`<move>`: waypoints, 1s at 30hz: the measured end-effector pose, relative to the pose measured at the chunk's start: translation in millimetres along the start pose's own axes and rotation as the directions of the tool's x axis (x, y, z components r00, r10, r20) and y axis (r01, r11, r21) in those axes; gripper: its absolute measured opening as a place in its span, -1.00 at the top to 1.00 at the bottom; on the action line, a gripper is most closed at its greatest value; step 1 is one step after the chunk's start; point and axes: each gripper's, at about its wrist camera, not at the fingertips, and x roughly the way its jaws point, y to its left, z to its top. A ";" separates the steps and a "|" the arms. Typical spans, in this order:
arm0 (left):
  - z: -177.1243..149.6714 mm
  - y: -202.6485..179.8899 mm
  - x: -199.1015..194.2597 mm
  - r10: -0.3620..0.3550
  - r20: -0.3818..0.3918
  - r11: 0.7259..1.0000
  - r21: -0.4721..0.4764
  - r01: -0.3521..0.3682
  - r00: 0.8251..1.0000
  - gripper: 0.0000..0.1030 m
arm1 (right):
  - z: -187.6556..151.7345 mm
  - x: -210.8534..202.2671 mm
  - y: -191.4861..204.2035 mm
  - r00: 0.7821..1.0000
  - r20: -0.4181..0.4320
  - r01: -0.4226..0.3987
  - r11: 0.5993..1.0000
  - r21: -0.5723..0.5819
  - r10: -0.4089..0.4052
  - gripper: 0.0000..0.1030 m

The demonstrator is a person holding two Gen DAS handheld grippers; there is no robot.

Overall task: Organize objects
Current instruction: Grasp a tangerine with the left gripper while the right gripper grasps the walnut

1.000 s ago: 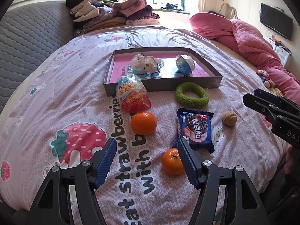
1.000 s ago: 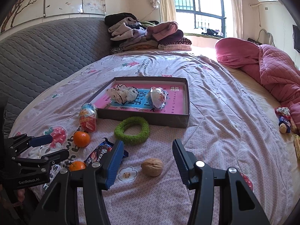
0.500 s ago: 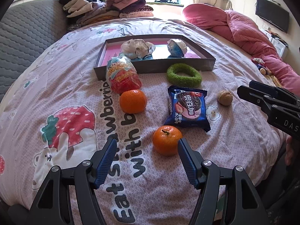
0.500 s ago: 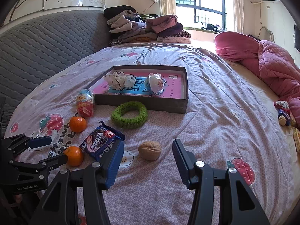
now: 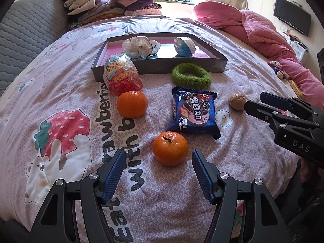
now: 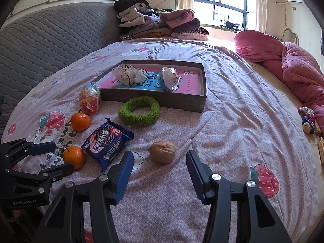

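Observation:
My left gripper [image 5: 158, 151] is open, low over the bed, with the near orange [image 5: 170, 148] just ahead of its fingertips. A second orange [image 5: 132, 104], a blue cookie packet [image 5: 194, 111], a red snack bag [image 5: 122, 75] and a green ring [image 5: 191, 76] lie beyond it. My right gripper [image 6: 159, 153] is open too, with the walnut [image 6: 162, 151] just ahead of its tips and touching neither. The grey box [image 5: 158, 65] holds two wrapped items [image 5: 139, 46]. Each gripper shows in the other's view: the right gripper [image 5: 254, 101] beside the walnut, and the left one straddling the near orange [image 6: 74, 157].
The objects lie on a strawberry-print bedspread [image 6: 222, 121]. Folded clothes [image 6: 158, 24] are stacked at the far end by the window. A pink quilt [image 6: 293, 66] is heaped on the right, with small toys [image 6: 307, 119] near it. A grey padded headboard [image 6: 50, 36] runs along the left.
Both grippers have sunk toward the bed and tipped further down. The near orange and the walnut now sit closer to their fingertips. Neither pair of jaws has changed width.

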 end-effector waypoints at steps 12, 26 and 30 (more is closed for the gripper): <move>3.8 0.0 14.7 -0.015 0.001 1.000 -0.018 0.015 1.000 -0.33 | 1.1 22.7 -3.3 1.000 -0.022 0.013 1.000 0.003 -0.013 -0.04; 5.0 1.1 23.9 -0.021 0.003 0.999 -0.031 0.021 1.000 0.01 | 3.1 37.7 0.2 0.999 -0.032 0.021 0.999 -0.025 -0.022 0.10; 4.4 -3.0 23.6 -0.025 0.009 1.000 -0.015 0.025 1.000 0.23 | 2.8 39.1 -1.2 0.999 -0.038 0.002 1.000 -0.021 -0.002 0.28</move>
